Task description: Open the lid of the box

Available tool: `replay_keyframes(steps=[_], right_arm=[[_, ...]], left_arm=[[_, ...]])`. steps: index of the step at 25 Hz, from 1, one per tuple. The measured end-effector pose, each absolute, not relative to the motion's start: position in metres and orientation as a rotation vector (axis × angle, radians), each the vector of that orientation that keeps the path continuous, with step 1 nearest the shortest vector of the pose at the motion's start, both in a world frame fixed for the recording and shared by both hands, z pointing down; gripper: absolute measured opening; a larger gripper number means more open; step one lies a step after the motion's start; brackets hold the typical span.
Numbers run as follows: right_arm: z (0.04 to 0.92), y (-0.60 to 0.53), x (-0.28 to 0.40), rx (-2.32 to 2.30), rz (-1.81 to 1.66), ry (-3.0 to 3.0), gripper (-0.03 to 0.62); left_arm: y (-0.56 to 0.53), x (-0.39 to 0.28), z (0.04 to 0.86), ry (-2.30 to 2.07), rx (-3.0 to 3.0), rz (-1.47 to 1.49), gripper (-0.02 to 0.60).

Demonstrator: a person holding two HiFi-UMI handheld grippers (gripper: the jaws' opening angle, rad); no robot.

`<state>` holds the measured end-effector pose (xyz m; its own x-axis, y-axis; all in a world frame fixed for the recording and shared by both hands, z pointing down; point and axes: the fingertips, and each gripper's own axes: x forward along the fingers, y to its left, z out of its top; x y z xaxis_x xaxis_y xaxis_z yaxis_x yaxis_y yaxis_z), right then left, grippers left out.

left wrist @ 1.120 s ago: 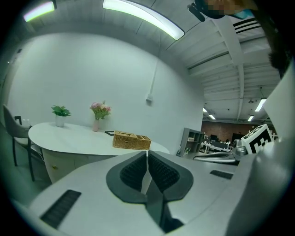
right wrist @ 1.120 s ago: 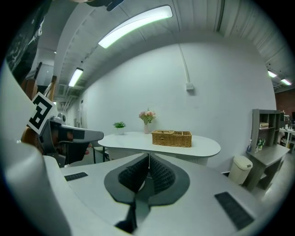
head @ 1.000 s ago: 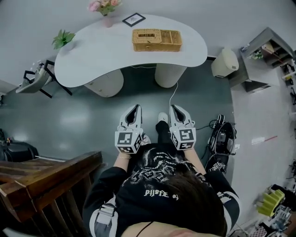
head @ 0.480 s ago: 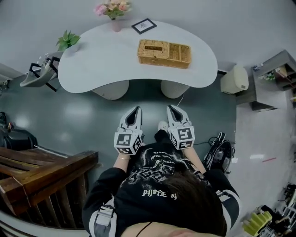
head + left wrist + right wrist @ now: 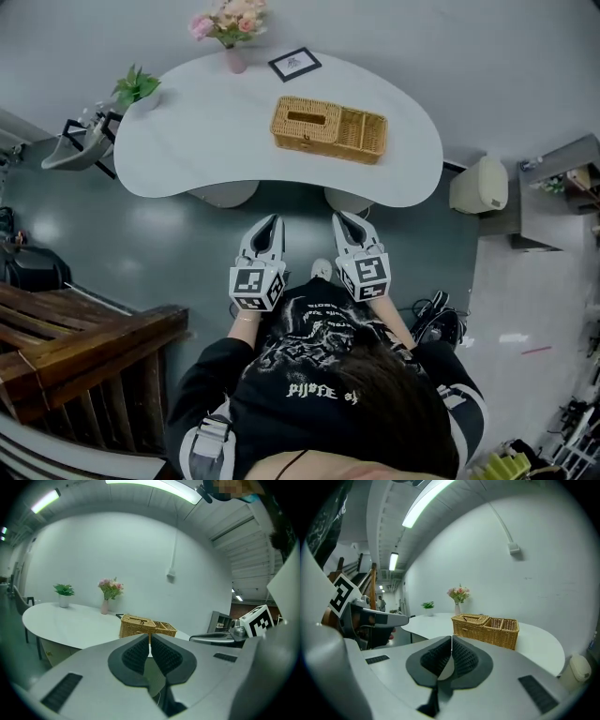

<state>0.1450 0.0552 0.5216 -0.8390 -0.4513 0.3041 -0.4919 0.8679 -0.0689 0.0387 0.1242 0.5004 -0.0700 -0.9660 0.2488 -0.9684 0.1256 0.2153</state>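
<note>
Lower centre-left, the left gripper [image 5: 268, 225] has its jaws pressed together on nothing. The white table [image 5: 187, 141] has slid down the frame toward both grippers within the last second, so the approach is under way, with nothing touched yet. The wicker box [image 5: 328, 129] sits upper centre on it, long axis left to right, dipping slightly rightward, its slotted lid [image 5: 307, 118] on the left half; the hinge side is unclear from here. The right gripper [image 5: 343, 223], centre-right, is likewise closed and empty.

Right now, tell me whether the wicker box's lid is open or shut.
Shut: the lid lies flat atop the wicker box, level with its rim.
</note>
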Motion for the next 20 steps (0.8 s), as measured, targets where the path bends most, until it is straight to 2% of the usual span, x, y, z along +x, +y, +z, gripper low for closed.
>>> replay_keyframes(steps=[10, 20], right_arm=[[0.521, 0.018, 0.136, 0.620, 0.189, -2.779, 0.027], [0.528, -0.005, 0.109, 0.668, 0.235, -2.738, 0.028]], left_arm=[[0.087, 0.046, 0.506, -2.098, 1.836, 0.010, 0.031], [0.058, -0.001, 0.515, -2.083, 1.830, 0.009, 0.031]])
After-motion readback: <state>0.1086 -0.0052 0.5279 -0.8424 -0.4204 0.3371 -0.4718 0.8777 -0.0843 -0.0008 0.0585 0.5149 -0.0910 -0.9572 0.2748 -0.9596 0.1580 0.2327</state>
